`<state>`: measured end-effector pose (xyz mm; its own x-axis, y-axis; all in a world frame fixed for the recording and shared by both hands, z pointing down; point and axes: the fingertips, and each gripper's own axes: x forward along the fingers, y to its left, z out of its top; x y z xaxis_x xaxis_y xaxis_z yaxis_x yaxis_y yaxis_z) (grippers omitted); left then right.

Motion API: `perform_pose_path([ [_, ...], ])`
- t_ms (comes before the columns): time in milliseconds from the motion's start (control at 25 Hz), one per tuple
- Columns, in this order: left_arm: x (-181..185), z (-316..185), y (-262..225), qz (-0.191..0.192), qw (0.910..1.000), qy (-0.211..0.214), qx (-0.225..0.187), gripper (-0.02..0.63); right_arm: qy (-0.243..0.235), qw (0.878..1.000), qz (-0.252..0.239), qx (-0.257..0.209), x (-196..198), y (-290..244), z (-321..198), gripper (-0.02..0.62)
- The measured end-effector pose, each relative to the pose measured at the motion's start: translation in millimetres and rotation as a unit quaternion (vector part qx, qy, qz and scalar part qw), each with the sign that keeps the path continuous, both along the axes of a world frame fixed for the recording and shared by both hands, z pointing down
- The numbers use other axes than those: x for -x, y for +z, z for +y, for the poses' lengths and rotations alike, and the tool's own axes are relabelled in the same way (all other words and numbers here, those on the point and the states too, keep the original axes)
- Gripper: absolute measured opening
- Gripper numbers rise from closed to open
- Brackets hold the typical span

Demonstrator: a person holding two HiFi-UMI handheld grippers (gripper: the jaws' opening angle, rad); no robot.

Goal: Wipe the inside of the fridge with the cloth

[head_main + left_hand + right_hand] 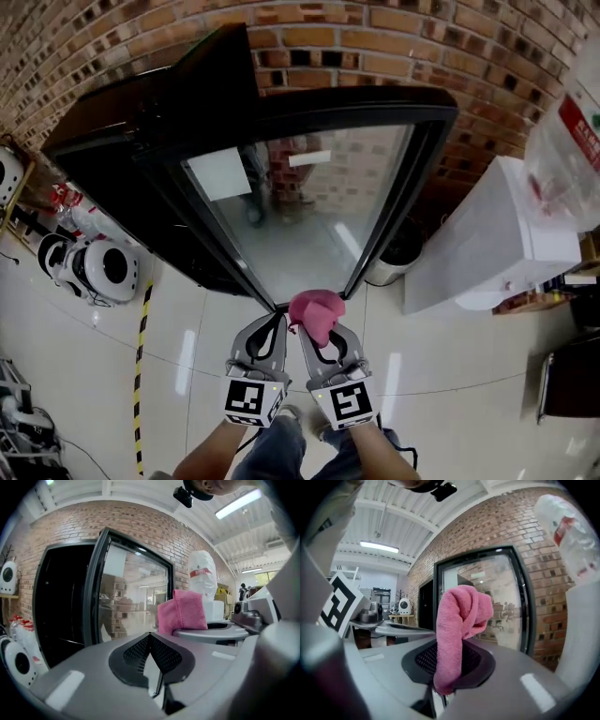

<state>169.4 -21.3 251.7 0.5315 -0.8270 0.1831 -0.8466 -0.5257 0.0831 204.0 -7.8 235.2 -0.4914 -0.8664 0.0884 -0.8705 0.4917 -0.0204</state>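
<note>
A black fridge (pixel 131 131) stands against the brick wall, and its glass door (pixel 309 216) is swung out toward me. In the left gripper view, the dark inside of the fridge (pixel 65 606) shows to the left of the door (pixel 136 597). My right gripper (pixel 309 328) is shut on a pink cloth (pixel 317 311), which bunches up above its jaws (pixel 457 630). It hangs just before the door's lower corner. Close on its left, my left gripper (pixel 277 317) is shut and holds nothing (pixel 151 641). From that gripper's camera the cloth (pixel 183 611) shows to the right.
A white water dispenser (pixel 497 234) with a clear bottle (pixel 567 141) stands at the right, a grey bin (pixel 394 258) beside it. White round devices (pixel 103 267) sit at the left by a yellow-black floor tape (pixel 143 356). A dark chair (pixel 567 375) is at the far right.
</note>
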Motion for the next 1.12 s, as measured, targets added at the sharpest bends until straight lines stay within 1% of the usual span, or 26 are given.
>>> perform_pose_path([
  [120, 5.8, 25.3, -61.8, 0.019, 0.9998, -0.004, 0.005, 0.015, 0.014, 1.000, -0.020, -0.007, 0.4, -69.9, 20.3, 0.057],
  [240, 16.7, 48.9, -116.2, 0.032, 0.9994, -0.013, -0.003, 0.015, 0.011, 1.000, -0.014, -0.017, 10.1, -123.0, 41.8, 0.057],
  [360, 31.6, 70.9, -161.1, 0.039, 0.9990, -0.011, -0.017, 0.015, 0.007, 1.000, -0.006, -0.022, 26.6, -160.7, 62.5, 0.057],
  [440, 41.6, 88.9, -181.5, 0.044, 0.9988, -0.009, -0.018, 0.015, 0.008, 1.000, -0.003, -0.015, 34.7, -173.2, 78.6, 0.057],
  [600, 63.0, 121.5, -203.3, 0.034, 0.9991, -0.013, -0.020, 0.015, 0.019, 1.000, 0.000, -0.010, 48.2, -194.2, 106.5, 0.055],
  [680, 71.9, 132.5, -212.5, 0.044, 0.9988, -0.015, -0.012, 0.015, 0.024, 1.000, -0.003, -0.011, 52.6, -206.9, 118.3, 0.054],
  [760, 77.6, 137.1, -223.8, 0.057, 0.9981, -0.017, -0.014, 0.015, 0.031, 0.999, 0.003, -0.020, 54.8, -219.2, 126.0, 0.054],
  [960, 81.7, 142.7, -242.1, 0.065, 0.9973, -0.012, -0.031, 0.015, 0.047, 0.998, 0.028, -0.031, 61.4, -230.9, 136.9, 0.055],
  [1120, 85.2, 148.2, -245.8, 0.070, 0.9969, -0.007, -0.037, 0.015, 0.048, 0.998, 0.021, -0.040, 69.8, -239.6, 145.0, 0.055],
])
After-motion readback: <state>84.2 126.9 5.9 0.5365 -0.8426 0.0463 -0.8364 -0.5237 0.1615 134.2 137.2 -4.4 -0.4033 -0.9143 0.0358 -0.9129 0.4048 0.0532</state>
